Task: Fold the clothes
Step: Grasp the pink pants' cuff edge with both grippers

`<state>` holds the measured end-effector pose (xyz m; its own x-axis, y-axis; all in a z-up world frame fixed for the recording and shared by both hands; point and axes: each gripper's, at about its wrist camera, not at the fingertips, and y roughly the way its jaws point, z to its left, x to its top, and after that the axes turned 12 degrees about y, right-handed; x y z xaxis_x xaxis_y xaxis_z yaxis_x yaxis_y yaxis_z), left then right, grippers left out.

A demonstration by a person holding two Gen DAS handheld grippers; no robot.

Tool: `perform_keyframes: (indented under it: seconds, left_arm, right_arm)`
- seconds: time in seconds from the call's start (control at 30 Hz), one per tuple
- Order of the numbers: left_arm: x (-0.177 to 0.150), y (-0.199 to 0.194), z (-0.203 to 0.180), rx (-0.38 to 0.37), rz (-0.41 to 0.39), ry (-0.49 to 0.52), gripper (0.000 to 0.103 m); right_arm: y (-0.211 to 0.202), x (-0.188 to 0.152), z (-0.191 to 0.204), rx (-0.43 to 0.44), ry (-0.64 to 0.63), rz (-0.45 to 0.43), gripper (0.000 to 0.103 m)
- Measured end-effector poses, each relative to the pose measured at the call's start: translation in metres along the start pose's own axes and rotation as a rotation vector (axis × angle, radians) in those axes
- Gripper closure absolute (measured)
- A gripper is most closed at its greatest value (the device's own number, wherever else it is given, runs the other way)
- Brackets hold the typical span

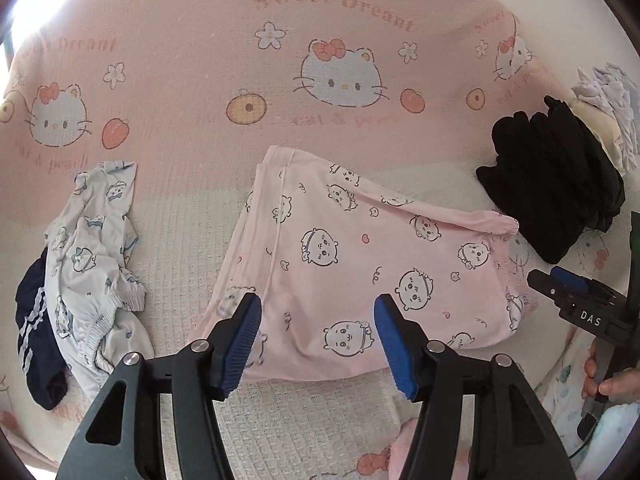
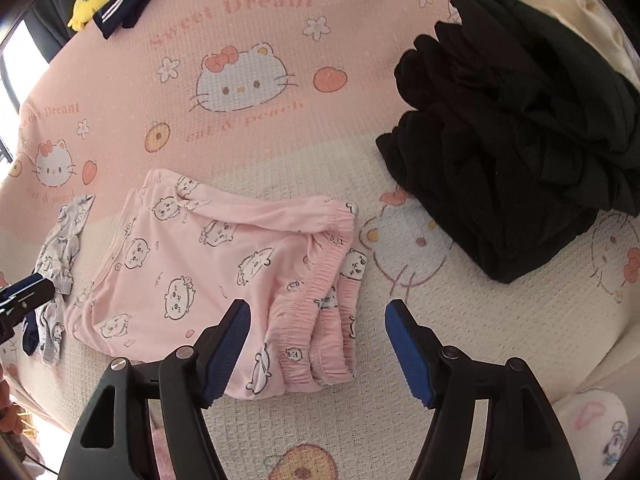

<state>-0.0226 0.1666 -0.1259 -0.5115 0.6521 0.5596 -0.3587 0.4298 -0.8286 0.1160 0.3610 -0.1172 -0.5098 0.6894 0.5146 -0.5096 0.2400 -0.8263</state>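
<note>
pink shorts (image 1: 352, 264) lie folded on the blanket (image 1: 240, 20), waistband (image 2: 320, 280) bunched toward my right side. my left gripper (image 1: 318, 336) hovers over their near edge with jaws apart, gripping nothing. my right gripper (image 2: 316, 344) hangs over the waistband end, jaws likewise wide and empty. a white garment (image 1: 92, 264) lies crumpled to the left, over a navy piece (image 1: 34, 336). a black pile (image 2: 512, 152) sits to the right, apart from the shorts. a hand (image 1: 608, 376) holds the right gripper's handle.
</note>
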Motion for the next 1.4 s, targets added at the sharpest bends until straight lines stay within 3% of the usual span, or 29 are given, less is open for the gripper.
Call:
perform_keyframes:
  seconds: [0.17, 0.23, 0.43, 0.73, 0.93, 1.07, 1.17, 1.33, 1.4]
  left_arm:
    - [0.012, -0.011, -0.004, 0.046, -0.064, 0.063, 0.047]
    - [0.019, -0.001, -0.005, 0.059, -0.056, 0.081, 0.047]
    - [0.038, 0.026, -0.013, 0.009, -0.044, 0.094, 0.047]
    - [0.064, 0.069, -0.036, -0.090, 0.001, 0.152, 0.047]
    - [0.066, 0.100, -0.055, -0.125, 0.054, 0.190, 0.047]
    - [0.072, 0.117, -0.061, -0.122, 0.043, 0.190, 0.047]
    - [0.078, 0.129, -0.065, -0.121, 0.048, 0.184, 0.049]
    - [0.084, 0.140, -0.071, -0.161, 0.079, 0.192, 0.049]
    - [0.084, 0.143, -0.078, -0.126, 0.104, 0.242, 0.049]
  right_arm:
    - [0.005, 0.005, 0.005, 0.002, -0.029, -0.009, 0.033]
    - [0.009, 0.007, 0.005, -0.005, -0.035, -0.005, 0.034]
    - [0.014, 0.017, 0.004, 0.006, -0.048, -0.029, 0.034]
    - [0.043, 0.033, -0.006, 0.038, -0.018, 0.013, 0.034]
    - [0.062, 0.037, -0.010, 0.050, -0.020, 0.041, 0.034]
    - [0.070, 0.041, -0.011, 0.049, -0.025, 0.042, 0.034]
    - [0.075, 0.044, -0.012, 0.048, -0.029, 0.043, 0.044]
    - [0.085, 0.049, -0.013, 0.050, -0.035, 0.057, 0.044]
    - [0.087, 0.049, -0.013, 0.059, -0.039, 0.061, 0.048]
